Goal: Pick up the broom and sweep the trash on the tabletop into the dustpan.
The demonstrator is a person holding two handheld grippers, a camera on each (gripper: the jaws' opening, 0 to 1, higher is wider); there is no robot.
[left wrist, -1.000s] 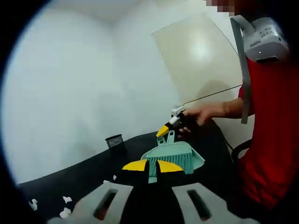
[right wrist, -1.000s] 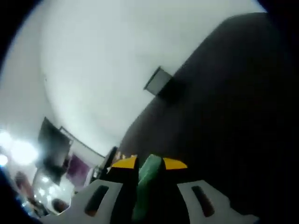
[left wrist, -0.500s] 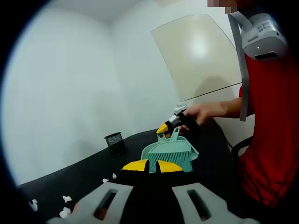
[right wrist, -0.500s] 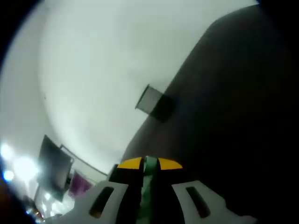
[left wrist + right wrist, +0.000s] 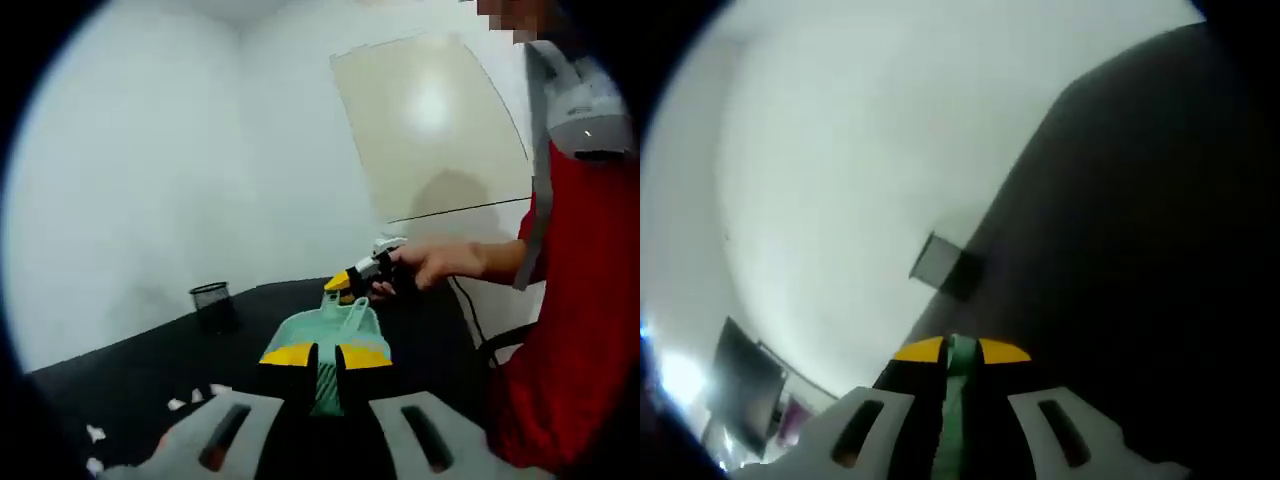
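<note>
Green broom handle (image 5: pixel 958 395) mostly hidden between right gripper (image 5: pixel 960 352) jaws.

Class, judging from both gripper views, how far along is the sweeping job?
Done: both tools are gripped. The left gripper holds the dustpan; the right gripper is shut on the broom handle. Left: paper scraps lie unswept on the black table.

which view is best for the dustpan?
Left gripper view: the whole green dustpan shows above the black table, its handle between the left gripper jaws. Right gripper view gives just a green strip between closed jaws.
</note>
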